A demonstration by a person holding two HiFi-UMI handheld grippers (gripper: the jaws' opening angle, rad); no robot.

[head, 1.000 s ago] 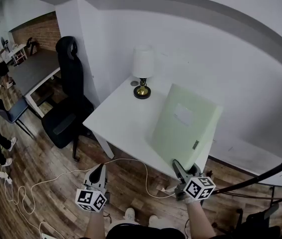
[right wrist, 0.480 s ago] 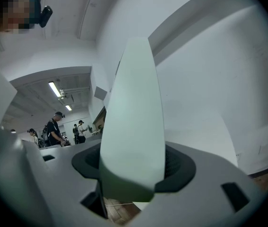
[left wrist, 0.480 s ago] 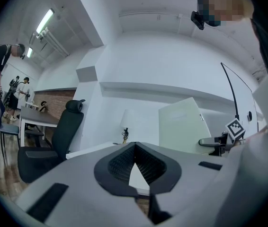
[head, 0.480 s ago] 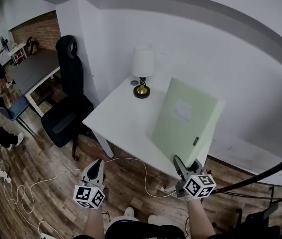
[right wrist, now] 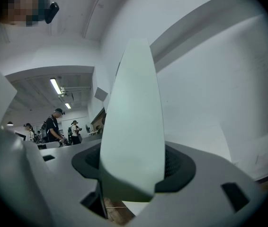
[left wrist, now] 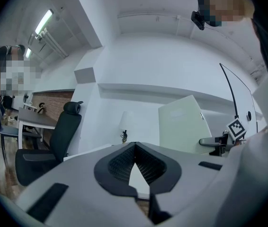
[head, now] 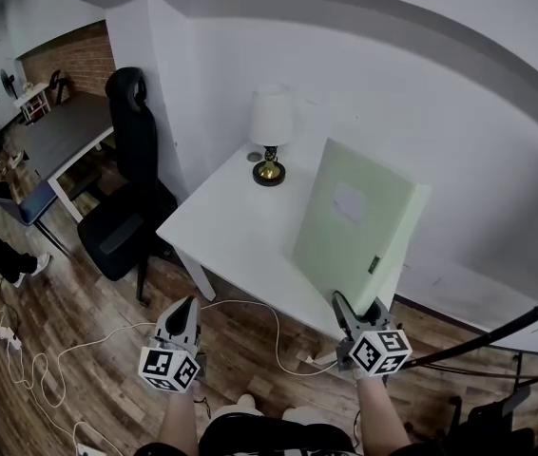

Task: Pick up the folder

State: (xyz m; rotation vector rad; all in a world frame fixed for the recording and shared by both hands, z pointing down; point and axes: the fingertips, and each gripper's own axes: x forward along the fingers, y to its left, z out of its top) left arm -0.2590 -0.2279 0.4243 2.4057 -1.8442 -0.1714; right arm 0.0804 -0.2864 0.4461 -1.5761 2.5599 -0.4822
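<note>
The pale green folder (head: 356,224) stands upright just ahead of my right tool (head: 357,310), whose jaws are clamped on its lower corner, at the near edge of the white tabletop (head: 236,226). My right forearm reaches forward and holds the tool level. Well to its left, my left tool (head: 186,313) also points level, short of the tabletop, jaws together and empty.

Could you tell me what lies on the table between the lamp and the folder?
Nothing: the head view shows only bare white table between the lamp and the folder.
</note>
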